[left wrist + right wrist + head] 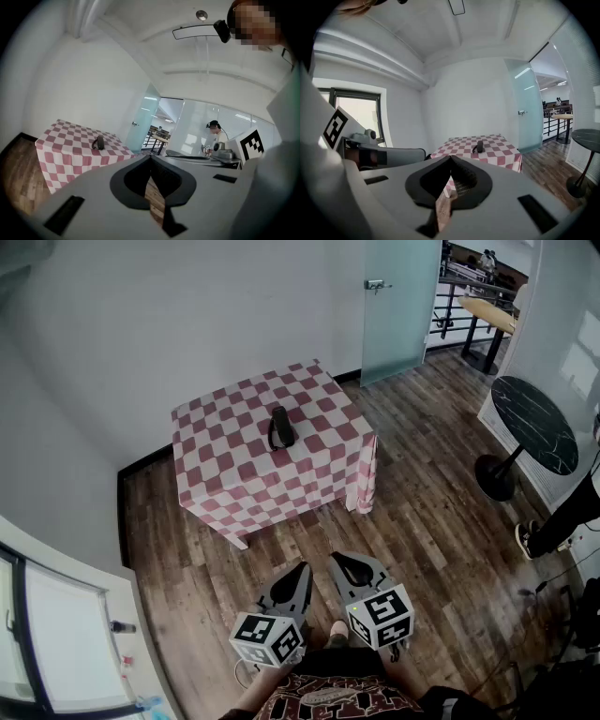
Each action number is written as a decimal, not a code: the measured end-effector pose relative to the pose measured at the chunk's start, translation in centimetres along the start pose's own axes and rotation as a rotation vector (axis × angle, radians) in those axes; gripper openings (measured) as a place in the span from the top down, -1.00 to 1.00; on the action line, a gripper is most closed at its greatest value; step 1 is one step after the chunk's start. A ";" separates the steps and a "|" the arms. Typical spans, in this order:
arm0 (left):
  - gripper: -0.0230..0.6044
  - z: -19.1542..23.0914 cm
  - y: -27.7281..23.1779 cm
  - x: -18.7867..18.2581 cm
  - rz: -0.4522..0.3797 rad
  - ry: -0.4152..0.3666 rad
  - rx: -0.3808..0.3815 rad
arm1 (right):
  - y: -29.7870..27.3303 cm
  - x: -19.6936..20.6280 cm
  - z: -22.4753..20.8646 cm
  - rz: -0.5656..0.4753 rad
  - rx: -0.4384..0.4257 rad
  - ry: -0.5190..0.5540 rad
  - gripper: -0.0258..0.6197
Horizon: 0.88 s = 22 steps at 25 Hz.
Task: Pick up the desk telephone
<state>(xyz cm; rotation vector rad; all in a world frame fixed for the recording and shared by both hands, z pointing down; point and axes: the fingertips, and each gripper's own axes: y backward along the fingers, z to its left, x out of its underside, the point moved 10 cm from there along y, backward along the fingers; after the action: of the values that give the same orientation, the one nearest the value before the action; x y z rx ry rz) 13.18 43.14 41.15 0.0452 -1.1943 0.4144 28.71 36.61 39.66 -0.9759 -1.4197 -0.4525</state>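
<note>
The black desk telephone [281, 427] lies near the middle of a small table draped in a red-and-white checked cloth [225, 488]. Both grippers hang low over the wooden floor, well short of the table and side by side. My left gripper [302, 570] has its jaws together with nothing in them. My right gripper [337, 560] is likewise shut and empty. In the left gripper view the telephone [99, 142] shows far off to the left of the closed left gripper [150, 157]. In the right gripper view the telephone [479, 146] sits just above and right of the closed right gripper [450, 157].
A frosted glass door [398, 306] stands behind the table to the right. A round black pedestal table [534, 423] and a standing person's leg [562, 517] are at the right. A window [56, 634] fills the lower left corner. White walls close in the table's far side and left side.
</note>
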 end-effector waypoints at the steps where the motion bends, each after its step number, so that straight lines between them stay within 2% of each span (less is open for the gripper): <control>1: 0.90 -0.1 -0.1 0.1 0.001 0.002 -0.001 | 0.1 0.0 -0.2 -0.001 -0.004 -0.001 0.86; 11: 0.90 -1.3 -0.6 0.5 -0.010 -0.013 -0.051 | 1.0 0.5 -1.8 -0.024 -0.082 0.008 0.86; 18: 0.90 -0.8 -0.3 0.6 -0.001 -0.017 -0.098 | 0.7 0.8 -2.0 0.008 -0.108 0.033 0.86; 22: 0.90 -0.2 -0.4 0.7 0.005 -0.054 -0.137 | 0.0 0.6 -2.4 0.005 -0.118 0.027 0.86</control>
<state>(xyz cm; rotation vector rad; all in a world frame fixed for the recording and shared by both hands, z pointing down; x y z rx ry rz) 13.68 43.00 41.76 -0.0652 -1.2739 0.3364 30.26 34.93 40.52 -1.0643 -1.3785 -0.5482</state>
